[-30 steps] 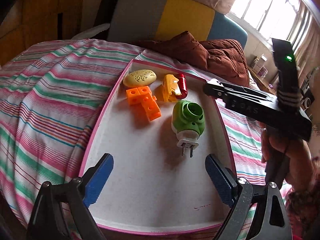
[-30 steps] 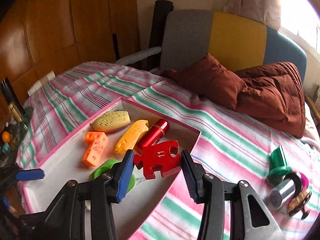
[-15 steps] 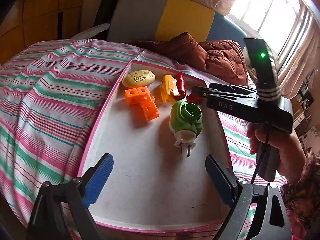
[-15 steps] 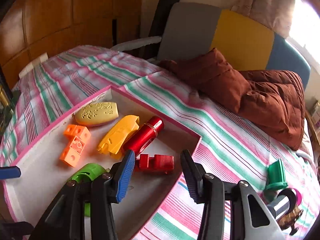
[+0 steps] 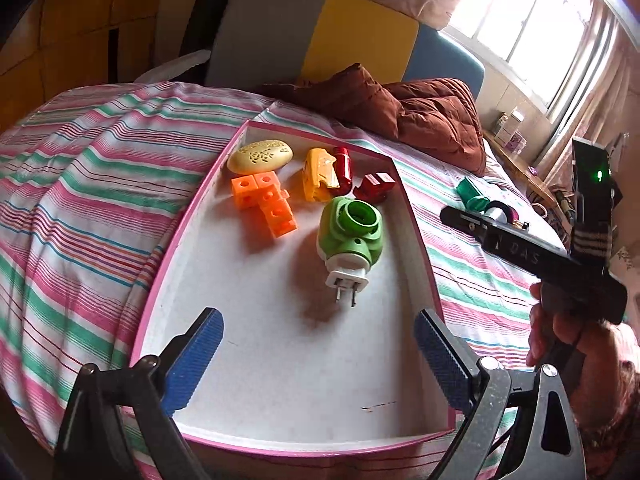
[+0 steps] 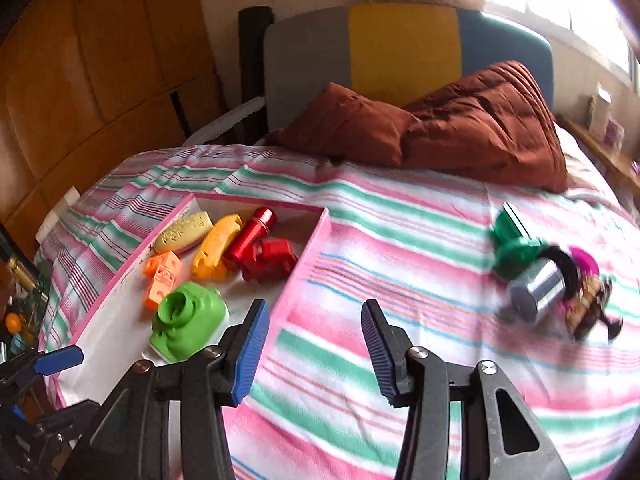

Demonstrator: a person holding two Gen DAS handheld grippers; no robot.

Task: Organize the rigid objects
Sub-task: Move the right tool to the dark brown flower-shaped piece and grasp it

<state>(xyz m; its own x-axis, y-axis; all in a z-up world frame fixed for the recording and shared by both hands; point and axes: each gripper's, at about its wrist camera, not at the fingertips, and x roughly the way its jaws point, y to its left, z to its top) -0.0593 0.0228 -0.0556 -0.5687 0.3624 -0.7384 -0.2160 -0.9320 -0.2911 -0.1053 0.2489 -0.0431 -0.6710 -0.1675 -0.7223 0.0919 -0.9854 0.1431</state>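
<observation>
A pink-rimmed white tray (image 5: 280,360) (image 6: 308,248) lies on the striped bed. In it are a yellow soap-like oval (image 5: 260,156), orange cubes (image 5: 266,204), a yellow toy (image 5: 316,174), a red cylinder (image 5: 342,170), a red puzzle piece (image 5: 374,188) (image 6: 270,260) and a green plug-in device (image 5: 350,236) (image 6: 186,320). My left gripper (image 5: 316,356) hangs open over the tray's near end, holding nothing. My right gripper (image 6: 314,354) is open and empty above the bedspread just right of the tray. A green piece (image 6: 512,244), a silver cylinder (image 6: 536,292) and small dark items (image 6: 588,304) lie to its right.
A brown pillow and quilt (image 6: 440,128) sit at the head of the bed before a grey, yellow and blue headboard (image 6: 400,48). Wooden cabinets (image 6: 100,80) stand on the left. A person's hand (image 5: 568,336) holds the right gripper's handle.
The right gripper let go of the red puzzle piece, which now lies in the tray beside the red cylinder. That gripper then swung right, out over the bedspread. The left gripper stayed put.
</observation>
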